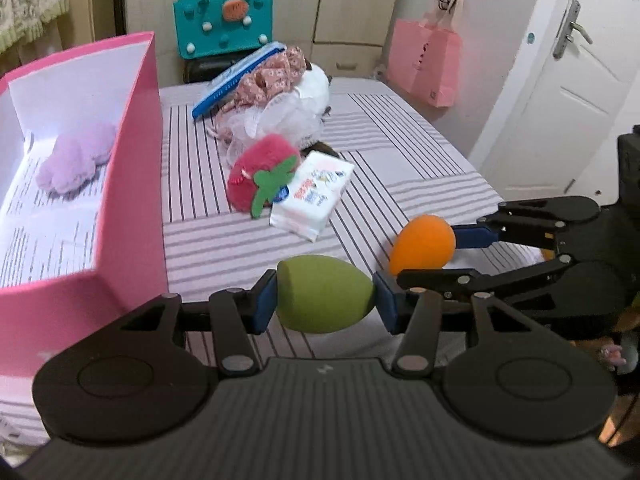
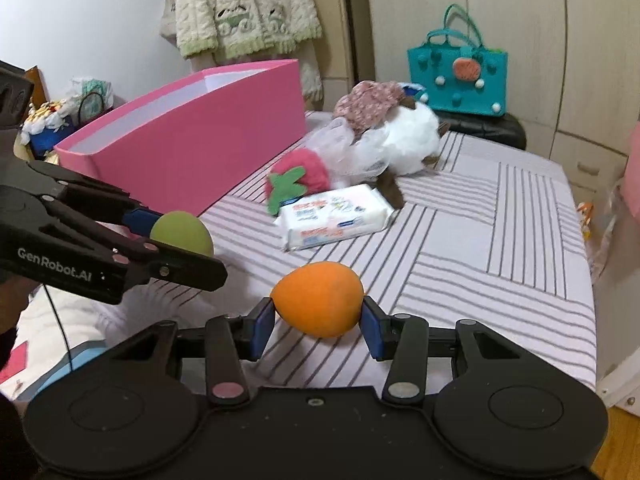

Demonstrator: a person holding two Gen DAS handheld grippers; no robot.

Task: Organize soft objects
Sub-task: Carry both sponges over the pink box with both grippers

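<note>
Left tongs (image 1: 325, 300) clamp green sponge egg (image 1: 325, 295), right tongs (image 2: 318, 317) orange egg (image 2: 318, 299); long axes crosswise between pads.

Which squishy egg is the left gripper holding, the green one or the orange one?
The green egg. It sits squeezed between the left gripper pads, while the orange egg is pinched in the right gripper.
</note>
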